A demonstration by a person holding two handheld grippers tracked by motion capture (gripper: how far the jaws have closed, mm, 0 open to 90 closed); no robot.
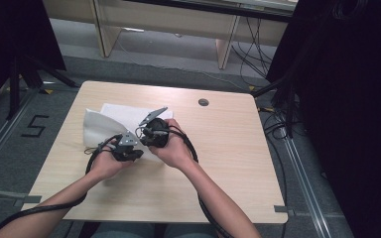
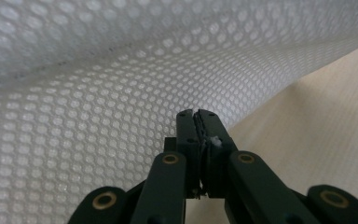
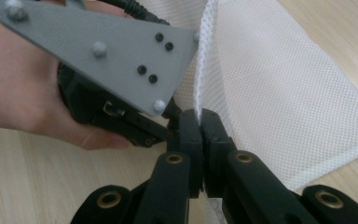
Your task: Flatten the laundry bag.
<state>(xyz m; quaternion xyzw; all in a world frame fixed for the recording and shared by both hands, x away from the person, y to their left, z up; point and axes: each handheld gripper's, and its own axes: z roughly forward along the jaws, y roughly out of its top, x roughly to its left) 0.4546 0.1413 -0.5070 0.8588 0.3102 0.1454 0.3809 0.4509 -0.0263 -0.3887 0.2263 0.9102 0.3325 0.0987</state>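
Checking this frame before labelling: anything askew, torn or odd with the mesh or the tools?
Nothing damaged. The white mesh is not flat: its near edge is lifted and folded, pinched by both the left tool and the right tool, which sit close together. That looks like handling, not a fault. The table shows no spill.

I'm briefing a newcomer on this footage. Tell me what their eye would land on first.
First, the white mesh bag lying on the left half of the wooden table, one edge lifted off the surface. Next, the two hand-held grippers meeting at its near edge: the right gripper is shut on the bag's raised edge, and the left gripper is shut on the mesh right beside it. A grey three-cornered plate tops the left gripper.
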